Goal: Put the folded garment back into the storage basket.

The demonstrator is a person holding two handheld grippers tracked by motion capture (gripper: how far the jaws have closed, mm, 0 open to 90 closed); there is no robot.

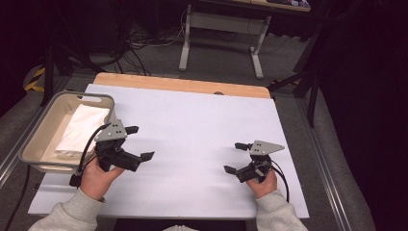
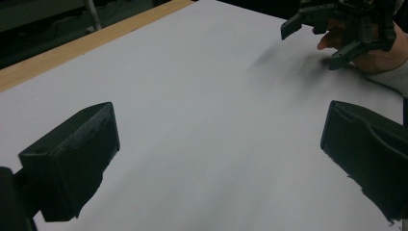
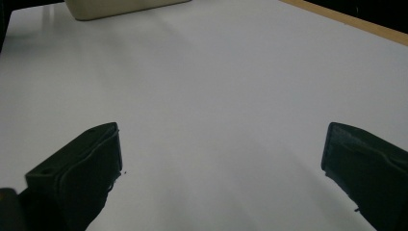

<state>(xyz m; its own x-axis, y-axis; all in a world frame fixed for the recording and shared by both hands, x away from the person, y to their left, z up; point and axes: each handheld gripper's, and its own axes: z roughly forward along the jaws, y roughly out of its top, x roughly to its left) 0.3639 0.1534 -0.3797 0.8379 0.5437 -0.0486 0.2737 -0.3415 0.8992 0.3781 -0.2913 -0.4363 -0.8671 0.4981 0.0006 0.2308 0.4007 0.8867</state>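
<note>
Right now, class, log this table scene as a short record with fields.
Surface: white table top with a wooden far edge
Left hand-held gripper: open, empty, beside the bin
Right hand-held gripper: open, empty, over bare table
Bin: beige, at the table's left edge
Bin contents: folded white cloth

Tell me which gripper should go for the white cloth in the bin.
Left. The left gripper sits right beside the bin holding the white cloth, jaws open; the right gripper is across the table.

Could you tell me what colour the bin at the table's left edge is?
The bin is beige, seen best in the high view.
</note>
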